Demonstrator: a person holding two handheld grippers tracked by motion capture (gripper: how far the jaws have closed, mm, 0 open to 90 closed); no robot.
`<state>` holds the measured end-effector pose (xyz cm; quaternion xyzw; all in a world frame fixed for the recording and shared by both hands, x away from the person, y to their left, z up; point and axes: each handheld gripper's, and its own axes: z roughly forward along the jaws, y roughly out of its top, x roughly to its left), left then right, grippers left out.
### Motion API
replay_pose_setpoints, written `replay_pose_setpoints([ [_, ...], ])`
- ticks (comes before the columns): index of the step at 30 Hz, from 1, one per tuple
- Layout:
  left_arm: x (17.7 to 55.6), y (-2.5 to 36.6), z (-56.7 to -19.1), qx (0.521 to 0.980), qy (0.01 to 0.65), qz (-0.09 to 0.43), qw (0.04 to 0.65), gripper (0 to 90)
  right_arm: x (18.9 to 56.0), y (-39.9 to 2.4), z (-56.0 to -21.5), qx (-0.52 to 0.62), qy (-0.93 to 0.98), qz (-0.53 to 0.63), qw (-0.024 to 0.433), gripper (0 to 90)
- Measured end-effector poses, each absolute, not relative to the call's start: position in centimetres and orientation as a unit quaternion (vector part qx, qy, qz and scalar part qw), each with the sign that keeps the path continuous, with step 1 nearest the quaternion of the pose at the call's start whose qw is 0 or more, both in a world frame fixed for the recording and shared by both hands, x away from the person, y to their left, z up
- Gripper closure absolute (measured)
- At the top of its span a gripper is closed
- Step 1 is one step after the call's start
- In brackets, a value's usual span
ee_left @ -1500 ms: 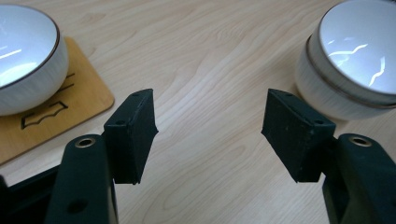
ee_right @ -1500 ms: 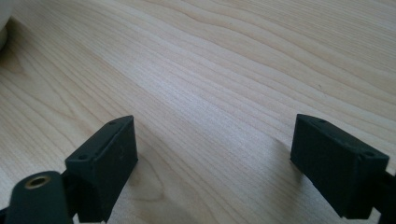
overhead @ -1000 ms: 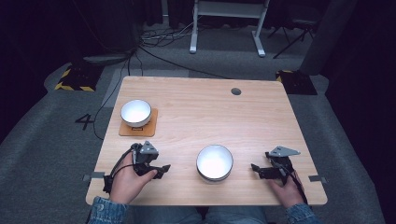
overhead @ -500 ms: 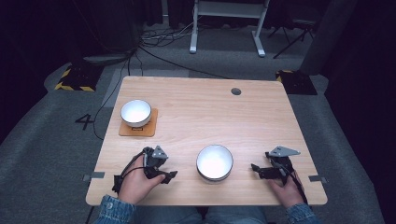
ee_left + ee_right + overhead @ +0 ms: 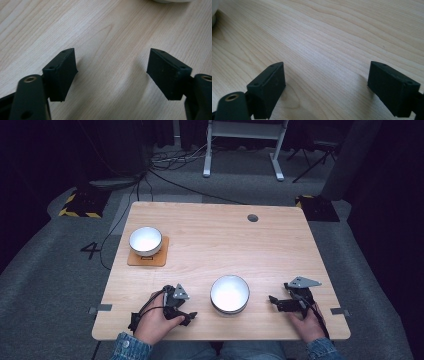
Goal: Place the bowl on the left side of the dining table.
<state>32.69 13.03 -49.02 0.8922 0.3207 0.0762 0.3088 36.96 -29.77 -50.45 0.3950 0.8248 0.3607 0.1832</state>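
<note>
We are flanking the near white bowl point(image 5: 229, 293): our left gripper point(image 5: 186, 316) is sitting just left of it, slightly nearer, our right gripper point(image 5: 273, 300) to its right, both jaws gaping wide and empty.

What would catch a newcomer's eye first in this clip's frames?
Two white bowls on the pale wooden table: a larger bowl near the front edge between the grippers, and a smaller bowl on a brown coaster at far left. The left gripper and right gripper flank the near bowl, jaws open.
</note>
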Motion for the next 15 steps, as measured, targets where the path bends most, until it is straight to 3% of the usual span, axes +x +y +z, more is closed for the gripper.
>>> replay_pose_setpoints([
  [5,32.34,12.64,-50.27,0.886,0.299,0.099,0.341,8.1,36.96,-29.8,-50.44,0.394,0.826,0.36,0.183,14.4],
  [15,32.29,12.62,-50.31,0.884,0.304,0.096,0.342,7.8,36.98,-29.84,-50.45,0.391,0.827,0.359,0.184,14.4],
])
